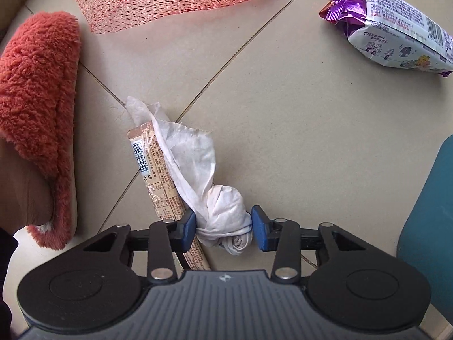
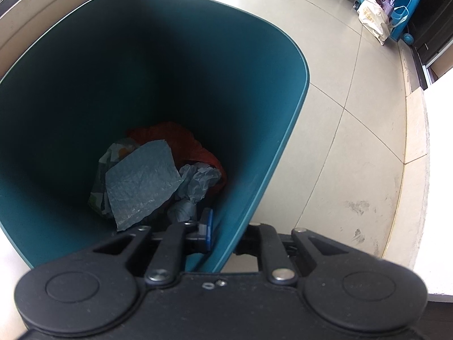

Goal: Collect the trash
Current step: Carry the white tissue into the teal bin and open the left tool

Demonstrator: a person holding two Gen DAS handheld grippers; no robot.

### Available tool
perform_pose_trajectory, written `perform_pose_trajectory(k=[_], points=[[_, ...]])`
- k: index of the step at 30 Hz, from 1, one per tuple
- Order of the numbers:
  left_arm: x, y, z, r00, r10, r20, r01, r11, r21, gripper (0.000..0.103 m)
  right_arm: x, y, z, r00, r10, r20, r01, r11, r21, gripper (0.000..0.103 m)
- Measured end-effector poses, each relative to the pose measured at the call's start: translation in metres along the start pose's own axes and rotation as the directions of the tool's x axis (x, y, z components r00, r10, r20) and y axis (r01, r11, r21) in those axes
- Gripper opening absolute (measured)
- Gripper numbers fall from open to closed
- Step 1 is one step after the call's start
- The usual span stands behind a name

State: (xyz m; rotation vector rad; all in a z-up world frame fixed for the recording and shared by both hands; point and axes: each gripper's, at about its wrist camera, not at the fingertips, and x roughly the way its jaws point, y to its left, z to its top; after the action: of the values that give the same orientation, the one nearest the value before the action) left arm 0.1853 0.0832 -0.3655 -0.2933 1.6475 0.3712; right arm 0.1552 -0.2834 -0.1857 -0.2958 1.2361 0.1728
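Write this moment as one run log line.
left gripper: closing on tissue | right gripper: clamps bin wall | snack bag: on floor

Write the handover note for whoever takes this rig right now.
Left hand-held gripper: jaws around the knotted white tissue, beside a stick wrapper, not fully shut.
Right hand-held gripper: clamped on the teal bin wall.
Done: crumpled paper and red trash already lie in the bin.
Left: tissue, stick wrapper, red net bag, purple snack packet.
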Motion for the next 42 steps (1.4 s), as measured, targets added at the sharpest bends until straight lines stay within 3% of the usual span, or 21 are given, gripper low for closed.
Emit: perform_pose_trajectory(k=[2, 9, 14, 20, 25, 34, 36, 42], points=[[-0.007, 0.0, -0.001, 1.0, -0.007, 0.007, 0.007, 1.0, -0.002, 0.034, -0.001, 0.0, 0.0, 1.0, -0.001, 0.0, 0.001, 1.0, -0.001, 0.012], [-0.069, -0.007, -0.008, 0.993, -0.095, 0.067, 0.094, 0.995, 0.022, 0.034, -0.001, 0.0, -0.002, 1.0, -0.001, 0.01, 0.001, 1.0, -0.004, 0.012], [-0.132, -0.026, -0.023, 0.974, -0.178, 0.138, 0.166, 0.981, 0.099, 0.033, -0.002, 0.0, -0.004, 1.0, 0.002, 0.016, -0.002, 1.0, -0.002, 0.012], [-0.199, -0.055, -0.045, 0.951, -0.24, 0.194, 0.199, 0.958, 0.206, 0.033, -0.003, 0.001, -0.005, 1.0, -0.004, 0.023, 0.004, 1.0, -0.009, 0.012], [-0.26, -0.08, -0.068, 0.924, -0.305, 0.233, 0.225, 0.922, 0.314, 0.033, -0.004, 0.001, -0.005, 1.0, 0.006, 0.024, -0.006, 1.0, 0.003, 0.012], [-0.348, -0.143, -0.116, 0.853, -0.429, 0.296, 0.219, 0.811, 0.543, 0.034, -0.005, -0.003, -0.004, 1.0, 0.014, 0.026, -0.014, 1.0, 0.003, 0.012], [-0.351, -0.163, -0.119, 0.854, -0.423, 0.301, 0.192, 0.796, 0.574, 0.034, -0.005, -0.003, -0.004, 1.0, 0.012, 0.026, -0.012, 1.0, -0.001, 0.012], [-0.33, -0.217, -0.121, 0.882, -0.387, 0.27, 0.137, 0.758, 0.638, 0.034, -0.005, -0.004, -0.004, 0.999, 0.02, 0.028, -0.02, 1.0, 0.003, 0.012]])
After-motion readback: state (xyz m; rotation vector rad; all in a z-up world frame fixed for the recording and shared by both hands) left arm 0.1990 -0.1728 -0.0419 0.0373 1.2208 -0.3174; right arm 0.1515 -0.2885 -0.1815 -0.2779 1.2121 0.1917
